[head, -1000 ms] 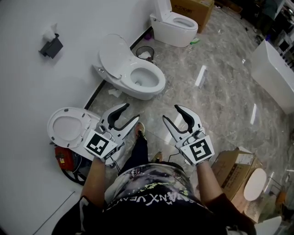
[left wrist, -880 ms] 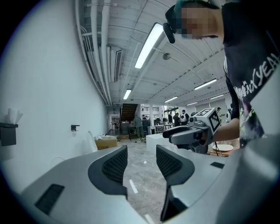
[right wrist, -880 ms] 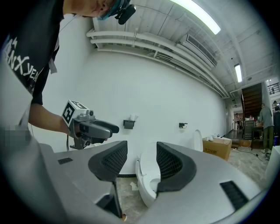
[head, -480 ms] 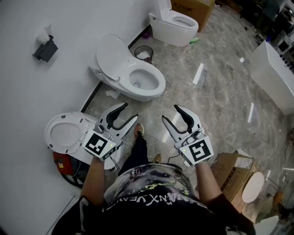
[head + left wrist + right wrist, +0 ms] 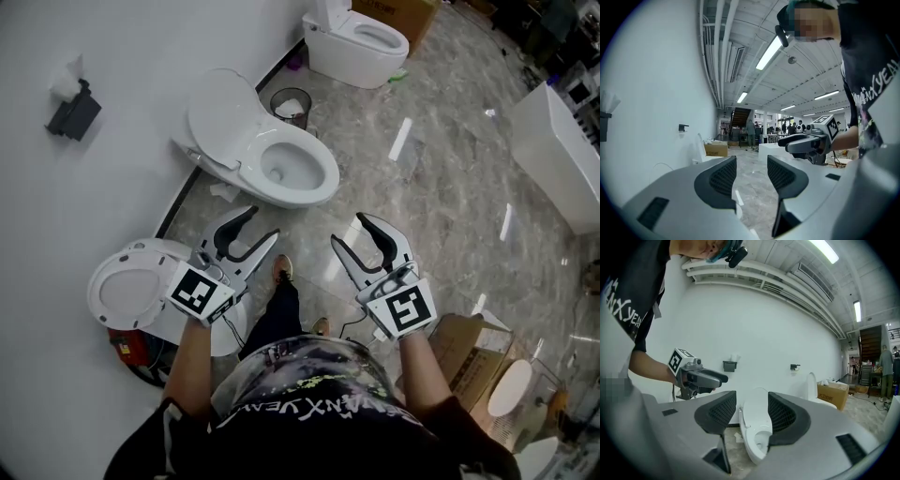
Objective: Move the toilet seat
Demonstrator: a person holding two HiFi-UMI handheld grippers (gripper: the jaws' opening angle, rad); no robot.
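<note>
A white toilet (image 5: 281, 169) stands against the wall ahead of me, its lid and seat (image 5: 217, 114) tipped up towards the wall. In the right gripper view this toilet (image 5: 757, 427) shows between the jaws, some way off. My left gripper (image 5: 261, 223) is held above the floor just short of the bowl, jaws open and empty (image 5: 751, 161). My right gripper (image 5: 349, 231) hovers beside it to the right, also open with nothing between its fingers (image 5: 752, 399). Neither touches the toilet.
A second toilet with an open seat ring (image 5: 127, 286) sits under my left hand by the wall. A third toilet (image 5: 361, 42) and a waste bin (image 5: 291, 105) lie farther on. A tissue holder (image 5: 73, 112) hangs on the wall. A cardboard box (image 5: 469, 347) is at the right.
Both grippers have been carried forward along the wall with the person. The near toilet has slid back under the left hand; the jaws look the same.
</note>
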